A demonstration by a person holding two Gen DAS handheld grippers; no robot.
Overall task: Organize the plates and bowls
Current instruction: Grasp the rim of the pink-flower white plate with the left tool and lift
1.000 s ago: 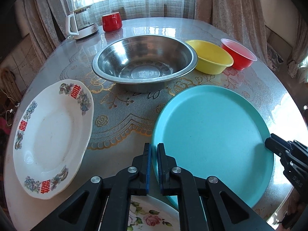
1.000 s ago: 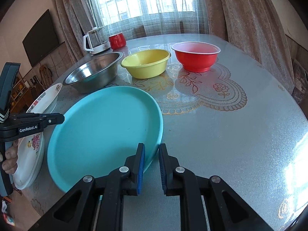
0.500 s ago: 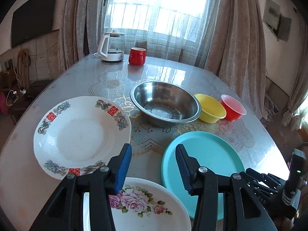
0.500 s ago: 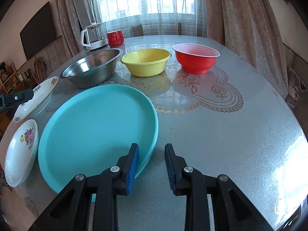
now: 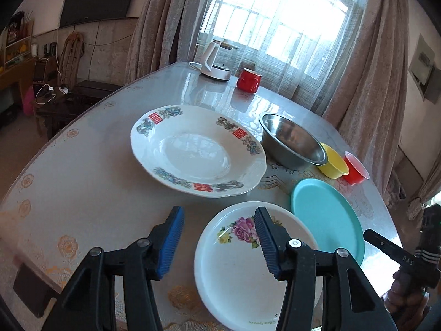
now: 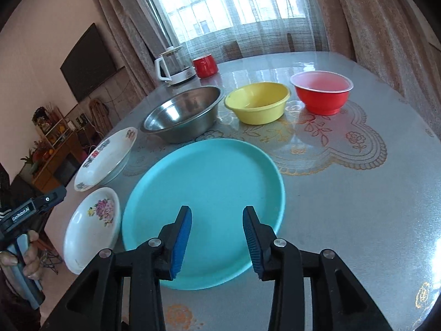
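Blue ribbed pads line both claws, and both stand released with nothing between them: the left gripper (image 5: 219, 244) hovers low over the near left rim of the small floral plate (image 5: 242, 273), one finger over the plate and the other over bare table (image 5: 82, 182), while the right gripper (image 6: 217, 241) hangs spread above the near edge of the teal plate (image 6: 204, 193). Outward from there, the floral plate lies just beside the teal one, and the large oval plate with red characters (image 5: 197, 151) sits beyond it, its long axis running roughly left to right in the left wrist view and its rim tilted slightly up off the table. Farther on, the steel bowl (image 6: 183, 115), yellow bowl (image 6: 257, 104) and red bowl (image 6: 322, 91) stand in a row, upright and mouth-up, near one another. Nothing is stacked or nested as yet, so the sorting seems barely begun; every plate and bowl lies singly. A kettle (image 5: 213, 60) and red mug (image 5: 248, 81) stand by the window.
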